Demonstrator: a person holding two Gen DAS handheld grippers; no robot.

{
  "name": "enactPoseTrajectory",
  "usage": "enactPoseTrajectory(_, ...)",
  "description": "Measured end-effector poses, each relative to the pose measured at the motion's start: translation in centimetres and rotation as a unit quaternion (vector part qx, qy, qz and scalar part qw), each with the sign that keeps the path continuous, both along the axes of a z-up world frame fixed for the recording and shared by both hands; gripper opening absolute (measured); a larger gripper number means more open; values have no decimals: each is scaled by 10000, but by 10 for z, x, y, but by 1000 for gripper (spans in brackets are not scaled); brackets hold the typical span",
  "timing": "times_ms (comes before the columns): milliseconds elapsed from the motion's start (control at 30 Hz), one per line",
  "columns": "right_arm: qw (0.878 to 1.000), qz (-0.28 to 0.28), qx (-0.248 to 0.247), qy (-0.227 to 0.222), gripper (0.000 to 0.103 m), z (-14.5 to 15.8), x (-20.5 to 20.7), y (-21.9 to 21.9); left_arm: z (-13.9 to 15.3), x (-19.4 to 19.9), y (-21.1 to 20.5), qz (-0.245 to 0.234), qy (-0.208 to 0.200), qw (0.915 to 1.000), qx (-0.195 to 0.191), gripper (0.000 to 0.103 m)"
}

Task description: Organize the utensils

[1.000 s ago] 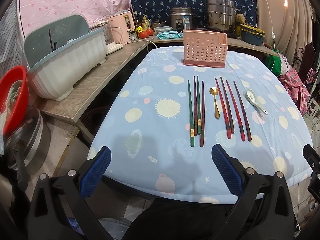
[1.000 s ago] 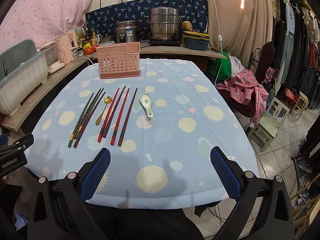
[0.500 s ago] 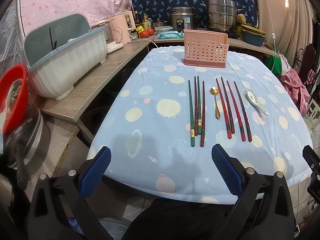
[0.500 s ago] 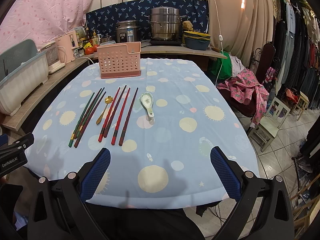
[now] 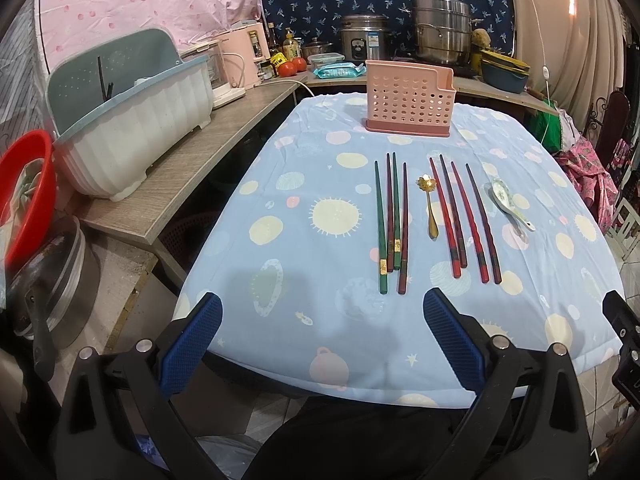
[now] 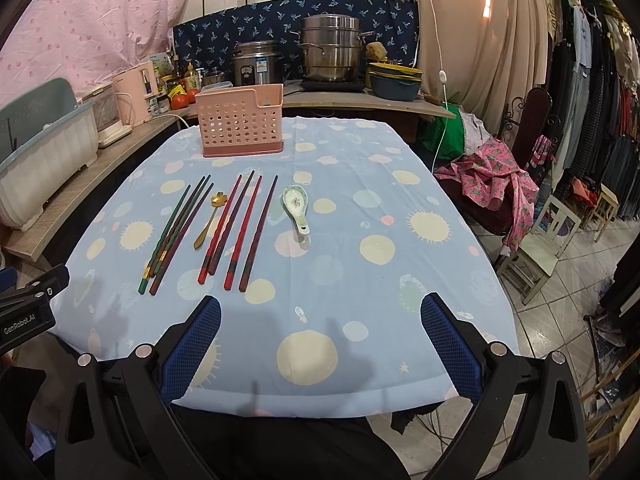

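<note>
A pink perforated utensil holder (image 5: 409, 101) (image 6: 241, 125) stands at the far end of the blue patterned table. In front of it lie green and dark red chopsticks (image 5: 391, 224) (image 6: 176, 230), a gold spoon (image 5: 429, 206) (image 6: 209, 218), red and black chopsticks (image 5: 464, 220) (image 6: 240, 229) and a white ceramic spoon (image 5: 509, 202) (image 6: 297, 205). My left gripper (image 5: 322, 342) is open and empty over the table's near edge. My right gripper (image 6: 320, 344) is open and empty over the near edge too.
A wooden counter on the left bears a white and blue dish rack (image 5: 132, 120) and a pink appliance (image 5: 244, 64). Pots (image 6: 336, 54) stand behind the table. A red basin (image 5: 24, 200) is at far left. Chairs and clothes (image 6: 492, 172) stand on the right.
Both grippers have crept slightly forward toward the table; nothing on the table has moved.
</note>
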State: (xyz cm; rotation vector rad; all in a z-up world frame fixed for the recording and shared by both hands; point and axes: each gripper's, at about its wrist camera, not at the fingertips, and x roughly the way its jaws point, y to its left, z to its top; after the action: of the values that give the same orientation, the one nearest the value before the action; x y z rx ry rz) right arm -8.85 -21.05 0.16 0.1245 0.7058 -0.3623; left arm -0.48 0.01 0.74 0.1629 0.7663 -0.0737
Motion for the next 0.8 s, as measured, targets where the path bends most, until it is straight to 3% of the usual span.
enactPoseTrajectory(800,10000,4,7,-6,96,3,1,2,0,0,-2,-13,-5,10000,-5,96)
